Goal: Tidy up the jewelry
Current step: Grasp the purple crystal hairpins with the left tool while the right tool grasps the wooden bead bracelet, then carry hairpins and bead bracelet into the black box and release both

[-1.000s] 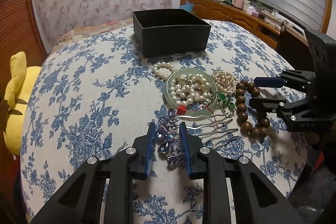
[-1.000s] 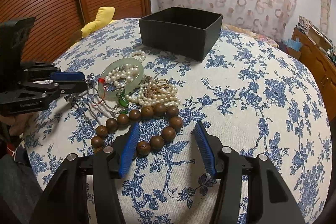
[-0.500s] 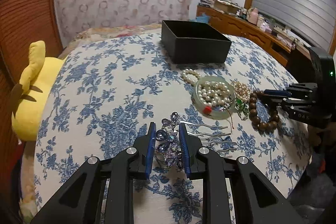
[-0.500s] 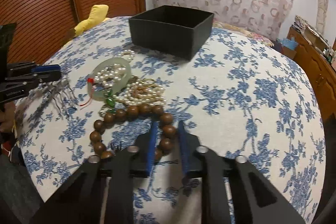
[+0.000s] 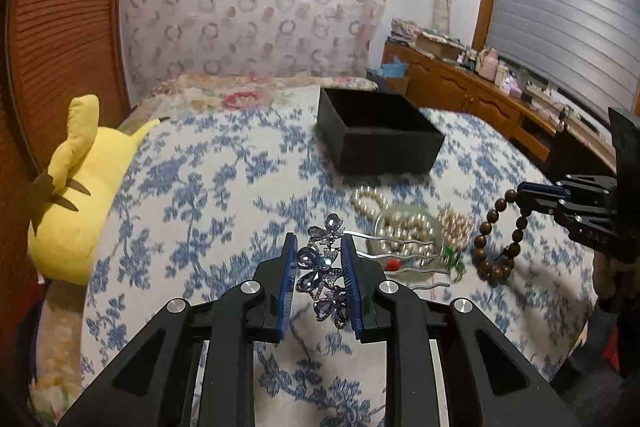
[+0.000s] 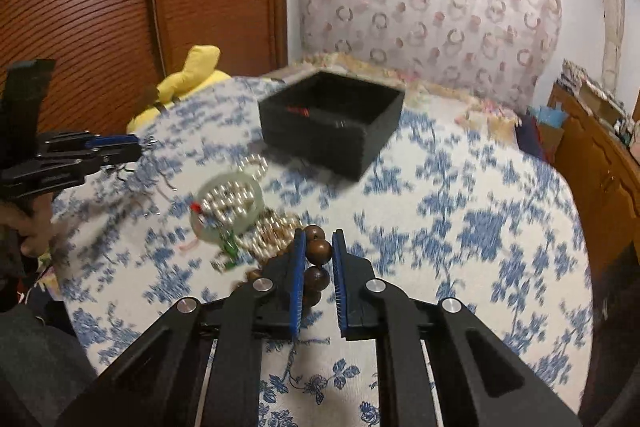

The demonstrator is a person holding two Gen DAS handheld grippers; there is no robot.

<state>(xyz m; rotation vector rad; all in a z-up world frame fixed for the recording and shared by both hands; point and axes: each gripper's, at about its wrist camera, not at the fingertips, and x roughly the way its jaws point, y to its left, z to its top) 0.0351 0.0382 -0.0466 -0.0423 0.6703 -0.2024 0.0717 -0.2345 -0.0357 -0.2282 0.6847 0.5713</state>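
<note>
My left gripper (image 5: 320, 247) is shut on a purple jewelled hair comb (image 5: 326, 271) and holds it above the blue floral cloth (image 5: 208, 195); its silver prongs (image 5: 400, 259) stick out to the right. My right gripper (image 6: 319, 239) is shut on a brown wooden bead bracelet (image 6: 318, 259), which hangs from it in the left wrist view (image 5: 500, 239). A jade bangle with pearls (image 6: 228, 203) and a pearl heap (image 6: 276, 231) lie on the cloth. The open black box (image 6: 332, 123) stands beyond them.
A yellow plush toy (image 5: 76, 187) lies at the left edge of the bed. A wooden sideboard (image 5: 480, 99) with clutter runs along the right. A brown slatted door (image 6: 100, 7) and a patterned curtain (image 6: 420, 7) stand behind.
Both grippers have risen from the cloth. The left one lifted the hair comb. The right one shut on the wooden bracelet and lifted it off the bed.
</note>
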